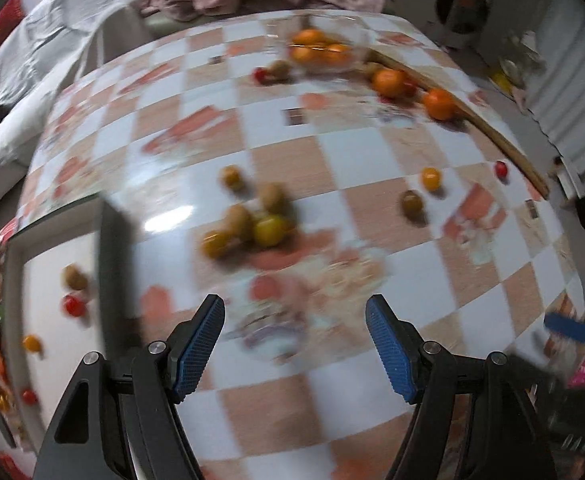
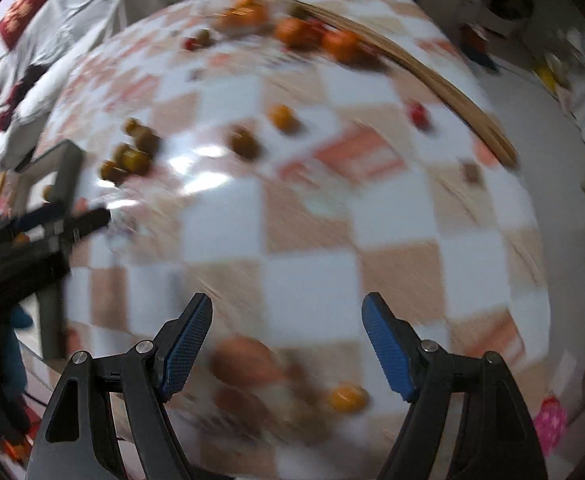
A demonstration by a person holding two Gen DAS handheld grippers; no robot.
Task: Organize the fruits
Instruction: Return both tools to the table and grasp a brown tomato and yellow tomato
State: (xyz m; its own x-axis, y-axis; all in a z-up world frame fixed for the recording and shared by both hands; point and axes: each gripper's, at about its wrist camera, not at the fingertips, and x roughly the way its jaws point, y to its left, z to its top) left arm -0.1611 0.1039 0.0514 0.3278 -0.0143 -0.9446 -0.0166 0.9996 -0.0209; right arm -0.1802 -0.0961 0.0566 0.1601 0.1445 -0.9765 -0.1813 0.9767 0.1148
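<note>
Both pairs of jaws stand wide apart with nothing between the blue pads, and both point steeply down at the checkered tabletop. Both views are smeared, so fine detail is lost.

The left gripper hangs over bare cloth. The nearest fruit to it is a cluster of small yellow-green and brown fruits, ahead of the jaws and a little toward their left pad, near but not between them. Further ahead and to the right lie two loose small fruits, and far ahead are the oranges beside a long wooden stick. Off the tabletop's edge, left of the jaws, a few more small fruits lie on a pale lower surface.

The right gripper has one small orange-yellow fruit closest of all, below its fingertips and between the lines of its two fingers, nearer the right pad. Whether it sits within reach of the pads cannot be told.

These fruits are round, with no long axis to line up on. By my judgement the right hand is the better placed for a first pick, on that one fruit; the left would need to travel forward to the cluster.
</note>
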